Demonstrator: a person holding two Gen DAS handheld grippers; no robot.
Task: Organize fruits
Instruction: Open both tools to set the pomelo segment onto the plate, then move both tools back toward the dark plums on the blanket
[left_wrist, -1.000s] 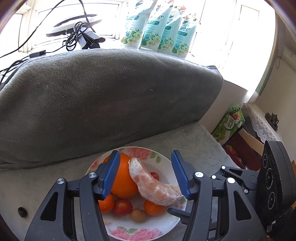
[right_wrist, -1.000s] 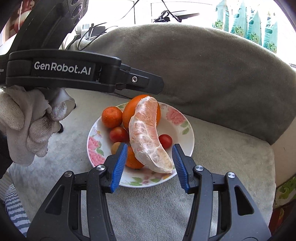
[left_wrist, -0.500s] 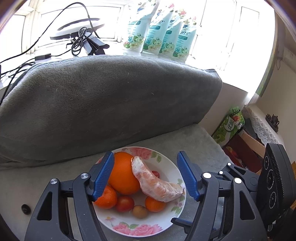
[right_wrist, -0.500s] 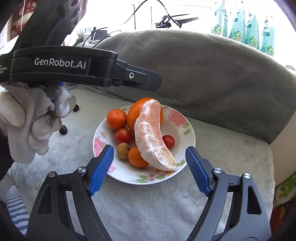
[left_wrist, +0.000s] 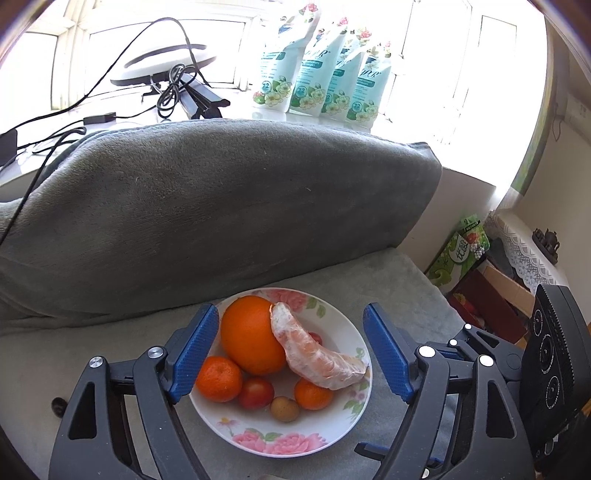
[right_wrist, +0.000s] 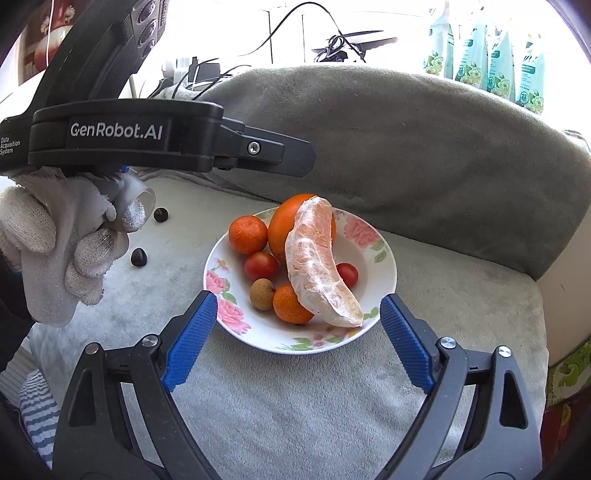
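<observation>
The left gripper (left_wrist: 290, 356) has its blue pads apart and opening, with nothing pressed between them; the plate (left_wrist: 258, 439) sits in the gap at lower centre of the left wrist view. The right gripper (right_wrist: 295, 338) is likewise spread and opening, its pads flanking the near rim of the same plate (right_wrist: 388, 269) without touching any fruit.

On the plate lies the peeled citrus wedge (left_wrist: 317, 360), a long curved piece (the largest thing after the orange). In the left wrist view its long axis runs from upper left to lower right, the narrow upper end leaning on the big orange (left_wrist: 251, 336) and the lower end reaching the right rim. In the right wrist view the wedge (right_wrist: 319, 262) runs from top centre down to the lower right, its tip near the rim closest to the camera.

Around it sit two small mandarins (right_wrist: 247, 234), two cherry tomatoes (right_wrist: 260, 266) and a small brown fruit (right_wrist: 262, 293).

Only the right wrist view shows the gloved hand (right_wrist: 62, 243) holding the left gripper at the left of the frame, and two dark seeds (right_wrist: 138, 256) on the grey cushion (right_wrist: 295, 398). Only the left wrist view shows the green carton (left_wrist: 461, 251) at the right; both views show the pouches (left_wrist: 321, 88) on the sill.
</observation>
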